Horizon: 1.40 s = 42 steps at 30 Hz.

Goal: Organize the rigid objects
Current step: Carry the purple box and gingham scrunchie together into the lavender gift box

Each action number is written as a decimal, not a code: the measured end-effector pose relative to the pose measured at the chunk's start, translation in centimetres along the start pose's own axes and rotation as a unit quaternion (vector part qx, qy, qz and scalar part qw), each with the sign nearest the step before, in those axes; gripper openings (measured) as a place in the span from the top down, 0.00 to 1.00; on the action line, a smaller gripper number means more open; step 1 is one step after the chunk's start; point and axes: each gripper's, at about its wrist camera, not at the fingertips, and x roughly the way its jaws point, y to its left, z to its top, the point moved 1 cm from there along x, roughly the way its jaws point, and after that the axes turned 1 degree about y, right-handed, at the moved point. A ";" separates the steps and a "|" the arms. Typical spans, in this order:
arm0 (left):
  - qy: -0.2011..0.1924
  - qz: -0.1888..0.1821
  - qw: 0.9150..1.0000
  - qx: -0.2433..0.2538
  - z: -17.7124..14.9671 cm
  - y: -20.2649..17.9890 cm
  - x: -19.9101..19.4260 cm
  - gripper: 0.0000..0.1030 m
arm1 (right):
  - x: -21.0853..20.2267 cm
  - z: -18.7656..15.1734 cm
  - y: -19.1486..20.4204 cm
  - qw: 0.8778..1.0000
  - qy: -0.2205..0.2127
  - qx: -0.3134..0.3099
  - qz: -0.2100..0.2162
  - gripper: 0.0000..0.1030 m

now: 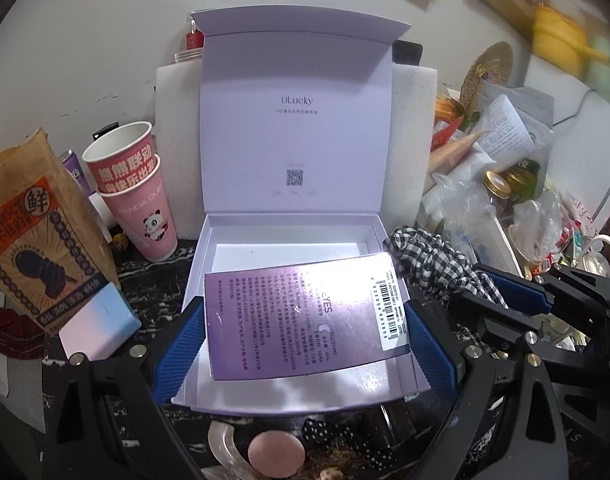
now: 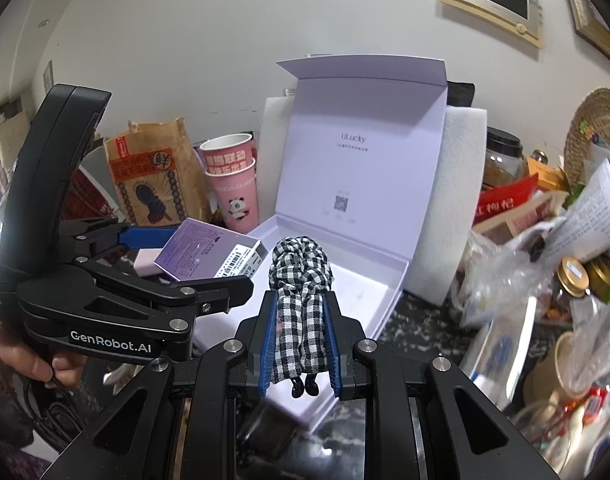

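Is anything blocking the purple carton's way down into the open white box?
Nothing visible: the left gripper holds the purple carton over the white box, whose visible floor is bare. The right gripper holds a checkered hair tie beside it.

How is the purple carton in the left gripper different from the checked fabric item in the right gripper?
The purple carton is flat, stiff and printed with text and a barcode; the checked fabric item is soft, knotted and black-and-white. The left gripper spans the carton with its fingers wide apart; the right gripper squeezes the fabric narrowly. Both are held over the open white box.
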 end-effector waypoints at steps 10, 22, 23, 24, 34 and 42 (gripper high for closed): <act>-0.006 0.005 1.000 0.002 3.5 1.7 1.8 0.07 | 2.7 2.9 -1.4 1.000 0.003 -0.011 0.006 0.79; 0.015 0.024 0.999 0.026 5.9 2.8 5.9 0.07 | 6.8 4.9 -2.1 0.999 0.029 -0.022 0.000 0.79; 0.018 0.024 0.999 0.027 5.9 2.8 6.3 0.07 | 7.2 4.9 -2.1 0.999 0.032 -0.023 -0.001 0.79; 0.023 0.026 0.999 0.029 6.0 2.9 6.8 0.07 | 7.6 4.9 -2.1 0.999 0.035 -0.024 -0.001 0.79; 0.060 0.034 0.997 0.041 5.8 3.1 11.3 0.07 | 10.7 4.4 -2.6 0.998 0.058 -0.026 -0.013 0.79; 0.084 0.041 0.994 0.050 6.1 2.7 14.2 0.07 | 13.0 3.7 -3.5 0.996 0.089 -0.017 -0.015 0.79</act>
